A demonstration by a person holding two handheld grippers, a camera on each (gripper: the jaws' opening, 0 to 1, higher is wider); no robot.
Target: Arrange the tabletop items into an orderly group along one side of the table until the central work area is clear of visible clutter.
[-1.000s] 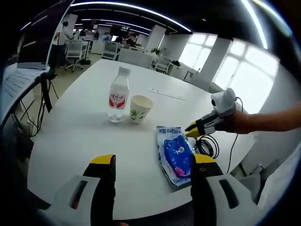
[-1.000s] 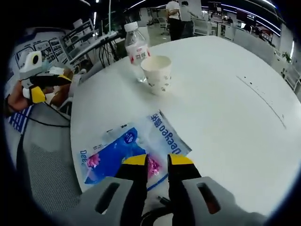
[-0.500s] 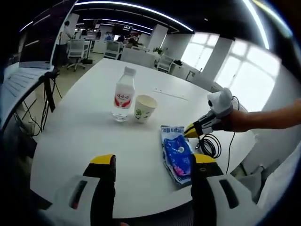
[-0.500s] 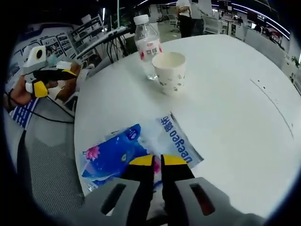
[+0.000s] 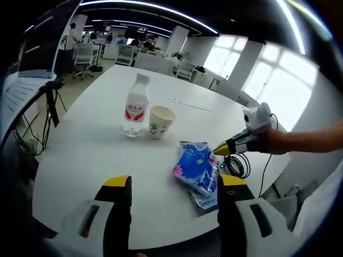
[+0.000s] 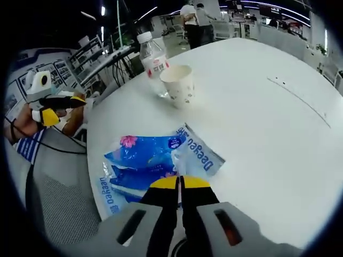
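In the right gripper view, the right gripper point(image 6: 179, 184) covers the near edge of the blue tissue pack point(image 6: 147, 160), so the pinched part of the wrapper is out of sight. The pack's lettering is partly readable, the rest folded under or too distorted. In the left gripper view, the pack point(image 5: 197, 172) is crumpled upward, hiding its own far side, and the left gripper point(image 5: 174, 187) hides the table's point(image 5: 96, 160) near edge. The water bottle's point(image 5: 134, 106) label print is too small to read (red and white, nothing more), as is the paper cup's point(image 5: 159, 122) pattern. Background desks and chairs blur together.
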